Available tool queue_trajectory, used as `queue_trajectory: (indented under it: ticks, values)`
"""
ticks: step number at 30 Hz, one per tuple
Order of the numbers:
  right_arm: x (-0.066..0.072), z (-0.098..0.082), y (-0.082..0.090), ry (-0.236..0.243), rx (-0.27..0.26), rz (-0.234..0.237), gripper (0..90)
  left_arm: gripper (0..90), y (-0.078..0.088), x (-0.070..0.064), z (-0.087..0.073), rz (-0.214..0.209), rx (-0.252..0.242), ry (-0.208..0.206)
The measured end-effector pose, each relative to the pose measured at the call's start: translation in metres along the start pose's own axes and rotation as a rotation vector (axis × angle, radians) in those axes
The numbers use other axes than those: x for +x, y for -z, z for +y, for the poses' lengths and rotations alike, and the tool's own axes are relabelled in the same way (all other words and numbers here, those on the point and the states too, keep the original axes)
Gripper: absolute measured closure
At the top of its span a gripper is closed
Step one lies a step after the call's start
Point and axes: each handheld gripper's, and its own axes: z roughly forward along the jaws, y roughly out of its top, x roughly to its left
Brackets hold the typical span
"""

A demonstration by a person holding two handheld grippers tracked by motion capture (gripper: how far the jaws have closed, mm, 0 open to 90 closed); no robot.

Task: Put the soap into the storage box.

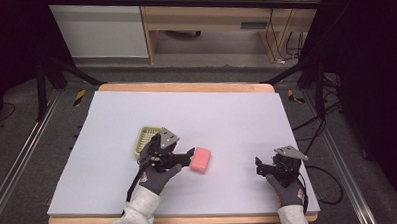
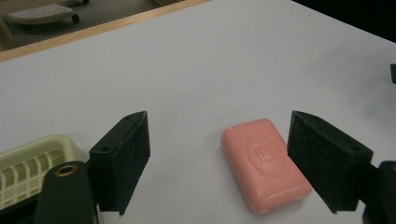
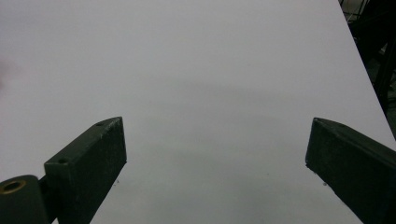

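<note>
I saw the left gripper point(image 1: 184, 159) low over the pale sheet point(image 1: 226, 116) covering the table point(image 1: 185, 87), jaws spread wide, nothing in them. The pink soap bar point(image 1: 200, 159) lay flat on the sheet just past its tips, not touching either jaw. In the left gripper view the soap bar point(image 2: 265, 164) sat between the two black pads point(image 2: 123, 161), nearer the right-hand one, and I could make out a stamped oval on its top face; the lettering was too blurred to read. The cream slotted soap dish point(image 1: 146, 140) was just behind the left gripper in the high view, partly hidden by the gripper body; the left gripper view showed its ribbed corner point(image 2: 32, 163) beside the near pad.

The right gripper point(image 1: 259, 168) sat well apart at the sheet's near right, jaws wide and empty. Its own view showed bare sheet point(image 3: 196, 84) between the pads point(image 3: 88, 163), with a faint pinkish smudge at the far left edge, maybe the soap. Nothing stood between soap and jaws
</note>
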Motion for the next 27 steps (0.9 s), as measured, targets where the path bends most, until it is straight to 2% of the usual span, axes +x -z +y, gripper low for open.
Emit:
queue_trajectory:
  ticks: [27]
  values:
    - [0.001,-0.001,-0.001,0.001,0.005,0.012,5.6,20.1,-0.034,-0.024,-0.001,-0.009,0.064,-0.024]
